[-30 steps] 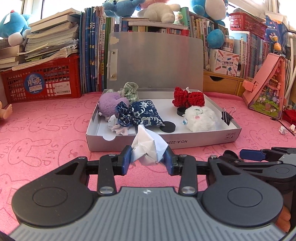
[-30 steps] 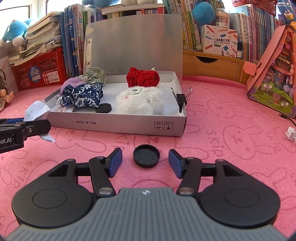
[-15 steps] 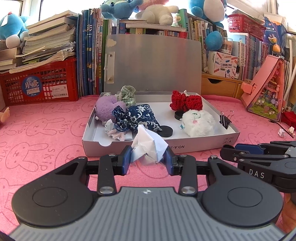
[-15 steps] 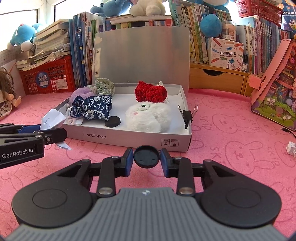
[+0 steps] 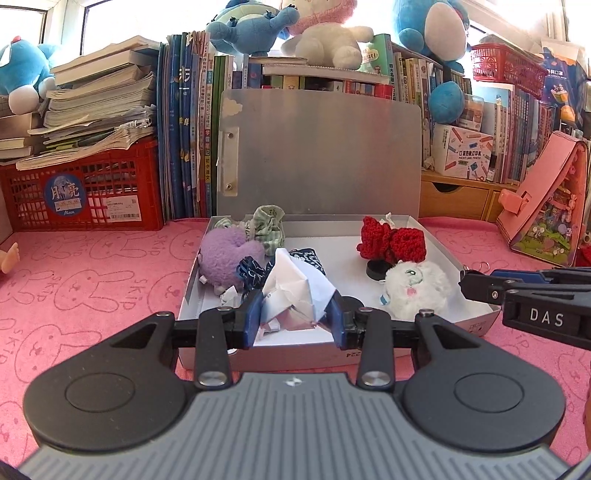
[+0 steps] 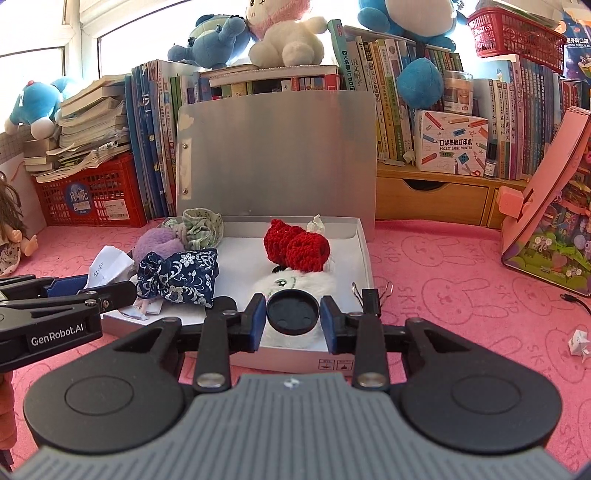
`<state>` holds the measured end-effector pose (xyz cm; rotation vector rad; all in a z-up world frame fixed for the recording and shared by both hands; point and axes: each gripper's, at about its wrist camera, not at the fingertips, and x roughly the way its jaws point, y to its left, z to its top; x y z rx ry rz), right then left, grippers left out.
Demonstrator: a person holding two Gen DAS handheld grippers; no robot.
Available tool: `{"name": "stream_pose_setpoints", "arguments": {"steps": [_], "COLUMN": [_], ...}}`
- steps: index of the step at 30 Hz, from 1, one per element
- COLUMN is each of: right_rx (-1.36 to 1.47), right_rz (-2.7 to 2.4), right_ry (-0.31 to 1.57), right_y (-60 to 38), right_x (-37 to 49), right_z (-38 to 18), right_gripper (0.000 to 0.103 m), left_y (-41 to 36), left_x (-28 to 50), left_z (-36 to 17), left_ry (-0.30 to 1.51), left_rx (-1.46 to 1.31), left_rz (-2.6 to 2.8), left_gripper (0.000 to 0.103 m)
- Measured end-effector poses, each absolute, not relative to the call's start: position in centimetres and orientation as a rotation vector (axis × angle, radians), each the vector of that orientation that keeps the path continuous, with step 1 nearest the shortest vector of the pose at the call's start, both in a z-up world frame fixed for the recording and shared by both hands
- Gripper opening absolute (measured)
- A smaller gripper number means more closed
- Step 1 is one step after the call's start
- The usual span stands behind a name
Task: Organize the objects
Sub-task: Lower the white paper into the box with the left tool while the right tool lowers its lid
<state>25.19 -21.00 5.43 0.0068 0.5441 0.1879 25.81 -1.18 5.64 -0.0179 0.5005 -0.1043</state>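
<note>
The left gripper (image 5: 294, 317) is clamped on crumpled paper (image 5: 291, 295) above the box (image 5: 295, 350); loose folds could snag its front wall. The right gripper (image 6: 293, 318) pinches a black lid (image 6: 293, 312) by its rim, which could slip.

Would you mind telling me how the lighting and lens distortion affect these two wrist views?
Left wrist view: the window is blown out white, and the book spines bow outward near the edges. Right wrist view: the window glares the same way, and the pink case leans with the fisheye curve; the centre stays sharp.
</note>
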Motion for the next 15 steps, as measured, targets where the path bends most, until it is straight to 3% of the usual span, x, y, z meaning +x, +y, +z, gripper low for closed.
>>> {"name": "stream_pose_setpoints", "arguments": {"steps": [15], "right_rx": [0.018], "right_rz": [0.207], "right_ry": [0.597], "right_y": [-19.5], "right_x": [30.7], "right_z": [5.1], "right_gripper": [0.038], "left_y": [-1.0], "left_x": [31.4], "left_z": [4.3], "left_ry": [0.546], "left_rx": [-0.034], "left_rz": [-0.074], "left_gripper": [0.043]}}
